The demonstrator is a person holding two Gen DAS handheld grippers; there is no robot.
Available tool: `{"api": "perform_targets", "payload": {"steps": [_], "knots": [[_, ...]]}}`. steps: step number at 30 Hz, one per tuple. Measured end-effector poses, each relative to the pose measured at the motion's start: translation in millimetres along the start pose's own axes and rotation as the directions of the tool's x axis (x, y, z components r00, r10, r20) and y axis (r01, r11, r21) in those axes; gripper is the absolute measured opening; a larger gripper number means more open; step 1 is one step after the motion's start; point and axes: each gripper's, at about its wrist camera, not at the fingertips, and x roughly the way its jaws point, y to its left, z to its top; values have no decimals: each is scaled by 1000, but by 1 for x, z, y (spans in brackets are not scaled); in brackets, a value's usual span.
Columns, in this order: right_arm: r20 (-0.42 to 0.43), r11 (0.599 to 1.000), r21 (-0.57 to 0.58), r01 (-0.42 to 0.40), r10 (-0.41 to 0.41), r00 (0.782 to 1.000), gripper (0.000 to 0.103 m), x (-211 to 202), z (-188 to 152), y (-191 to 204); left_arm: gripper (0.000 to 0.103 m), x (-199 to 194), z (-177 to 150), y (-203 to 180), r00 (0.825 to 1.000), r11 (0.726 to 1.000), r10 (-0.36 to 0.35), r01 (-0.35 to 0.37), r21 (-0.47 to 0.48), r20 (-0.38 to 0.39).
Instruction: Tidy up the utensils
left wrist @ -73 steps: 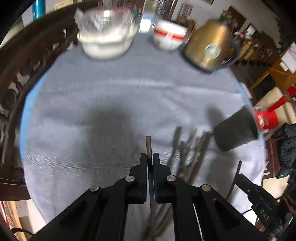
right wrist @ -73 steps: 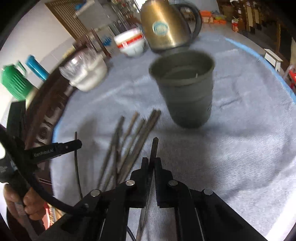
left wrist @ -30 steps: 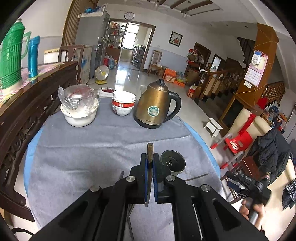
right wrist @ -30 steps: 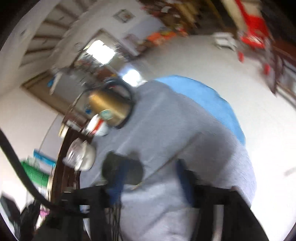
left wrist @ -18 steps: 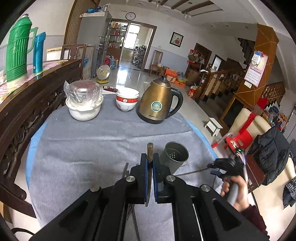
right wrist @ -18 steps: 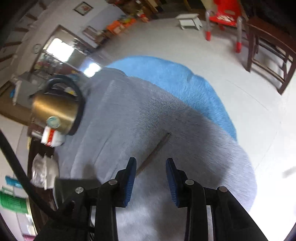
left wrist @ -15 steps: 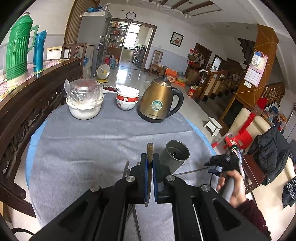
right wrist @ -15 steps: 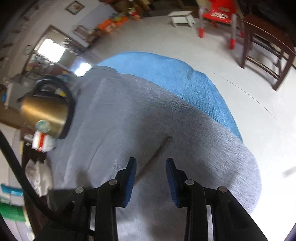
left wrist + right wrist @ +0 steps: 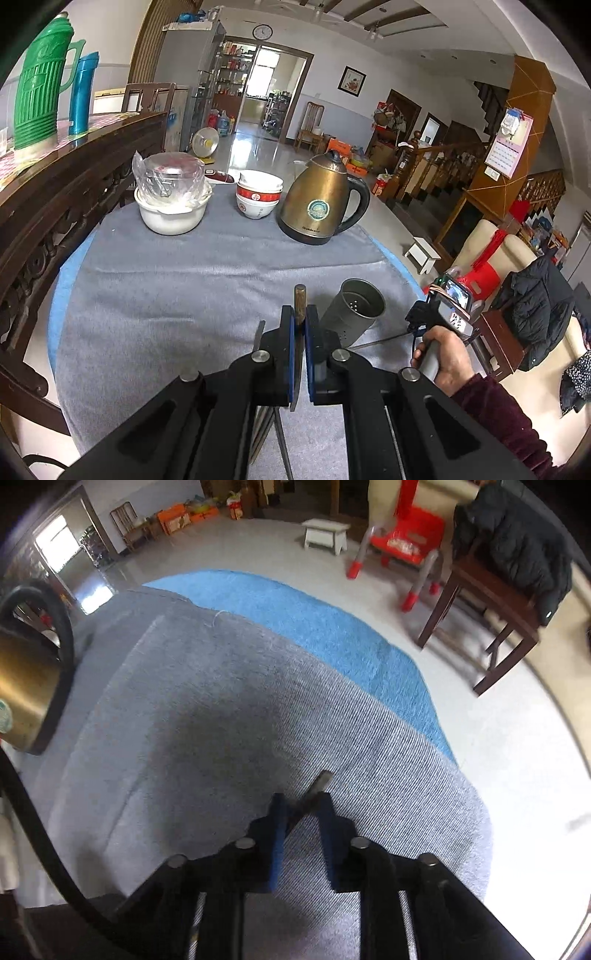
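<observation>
- Table (image 9: 155, 280): round, grey cloth over blue; blue shows at left and right edges.
- Kettle (image 9: 321, 199): brass-coloured, black handle, upright nr far edge, right of centre.
- White pot (image 9: 171, 206) w/ plastic-wrapped container on top, far-left; stacked bowls (image 9: 258, 197) between it and kettle, apart from both.
- Cup (image 9: 352, 314): grey metal holder, holes in wall and base, tilted, mouth up; nr right edge, just right of left gripper's tip.
- Left gripper (image 9: 300, 325): jaws pressed together, pinching one chopstick (image 9: 299, 301); stick's end pokes past the pads, above the cloth, beside cup.
- Right gripper (image 9: 301, 806): held in a hand (image 9: 439, 360), dark red sleeve, at right edge. Points steeply down at cloth. Jaws closing, a second stick (image 9: 317, 784) lying on the cloth between them; pads not clearly pressing yet.
- More sticks (image 9: 260, 428) on cloth at near edge, mostly hidden under left gripper.
</observation>
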Motion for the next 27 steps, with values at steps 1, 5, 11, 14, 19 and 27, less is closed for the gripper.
{"api": "perform_targets", "payload": {"steps": [1,5,11,14,19,27], "knots": [[20,1000,-8,0,0,1000,17,-2,-2,0,5,-1,0,1,1000,1000,2,-2,-1,1],[96,998,-36,-46,49,994,6,-17,-17,-5,5,-7,0,2,1000,1000,9,-10,2,6],[177,983,-72,-167,178,968,0,-52,-30,-28,5,-8,1,0,1000,1000,14,-14,-8,4],[77,964,-23,-267,268,960,2,-45,-27,-43,5,-11,2,-2,1000,1000,22,-22,-6,15],[-25,951,52,-304,305,952,3,-22,-9,-63,5,-14,3,-5,999,1000,21,-21,-4,25],[-92,972,96,-216,224,970,3,5,10,-54,5,-10,5,-1,1000,1000,4,-4,6,13]]}}
